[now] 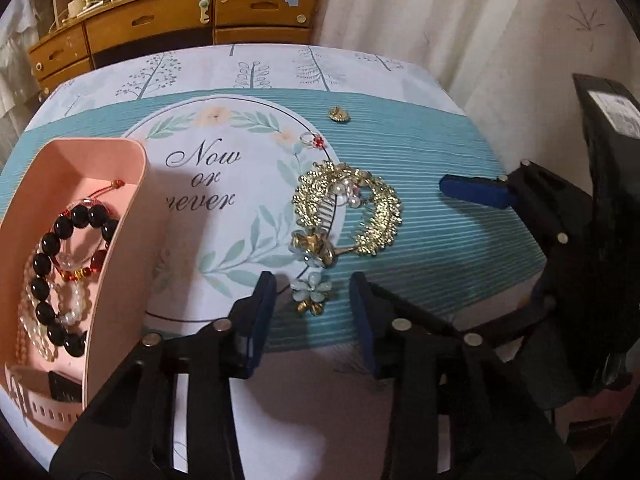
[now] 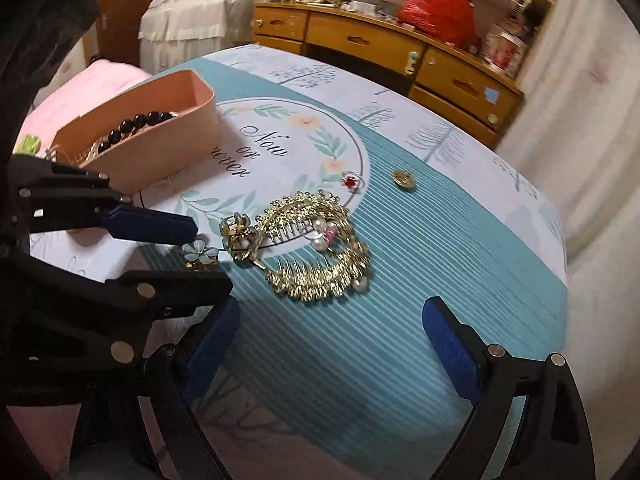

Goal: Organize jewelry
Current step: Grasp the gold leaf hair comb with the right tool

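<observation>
A pink box [image 1: 116, 248] [image 2: 160, 148] on the table's left holds a black bead bracelet [image 1: 60, 256], a pearl strand and a red cord. Gold hair combs [image 1: 352, 208] [image 2: 320, 256] lie mid-table with a gold flower clip [image 1: 316, 248] [image 2: 240, 236]. A blue flower earring [image 1: 312, 292] [image 2: 200, 254] lies between the fingers of my open left gripper [image 1: 312, 308] [image 2: 208, 252], untouched. A red-stone ring [image 1: 312, 141] [image 2: 352, 181] and a gold stud [image 1: 339, 114] [image 2: 405, 179] lie farther back. My right gripper [image 2: 332, 340] is open and empty, just short of the combs; one of its fingers [image 1: 476, 192] shows in the left wrist view.
The table has a teal striped cloth [image 1: 440, 152] [image 2: 460, 248] with a white "Now or never" print. A wooden dresser [image 1: 180, 20] [image 2: 400, 48] with clutter stands behind. Curtains [image 1: 480, 20] hang at the right. A red bag [image 2: 436, 0] sits on the dresser.
</observation>
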